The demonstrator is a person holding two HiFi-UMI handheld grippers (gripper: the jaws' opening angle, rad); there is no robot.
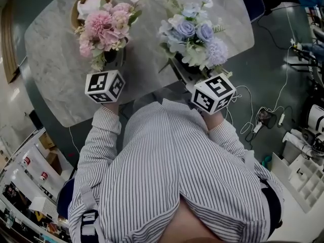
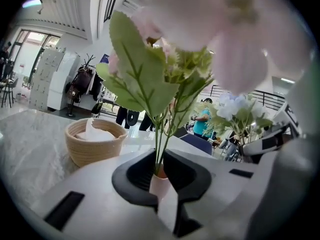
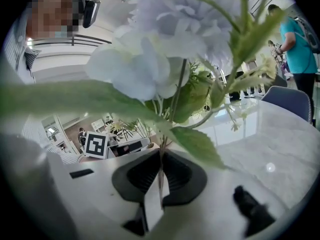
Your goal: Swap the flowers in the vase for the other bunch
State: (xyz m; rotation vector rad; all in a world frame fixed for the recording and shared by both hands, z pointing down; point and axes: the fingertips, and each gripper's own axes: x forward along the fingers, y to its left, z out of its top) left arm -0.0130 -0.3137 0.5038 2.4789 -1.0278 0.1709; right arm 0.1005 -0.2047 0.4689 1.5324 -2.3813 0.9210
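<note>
Far left: a woven basket (image 1: 83, 4) holding white tissue stands on the marble table (image 1: 50, 59), close behind the pink bunch (image 1: 104, 27).

Left: the pink bunch is upright over the left part of the table. Its stems run down into a pale pink tube (image 2: 160, 184) that sits between the jaws of the left gripper (image 2: 159, 164). The jaws are drawn in narrow, with a pad against each side of that tube. I cannot tell whether the tube is a vase neck or a wrap on the stems, and no view shows a vase body plainly. The gripper's marker cube (image 1: 105, 86) sits just nearer the person than the flowers.

Centre: the person's striped shirt (image 1: 167, 161) fills the lower half of the head view.

Right: the blue and white bunch (image 1: 195, 34) is upright over the near right edge of the table, well apart from the pink bunch. The right gripper (image 3: 161, 169) has its jaws nearly together, pinching the bare green stems (image 3: 161, 159). Its marker cube (image 1: 213, 93) is just below the blooms in the head view.

Far right: cables (image 1: 263, 118) lie on the dark floor.
</note>
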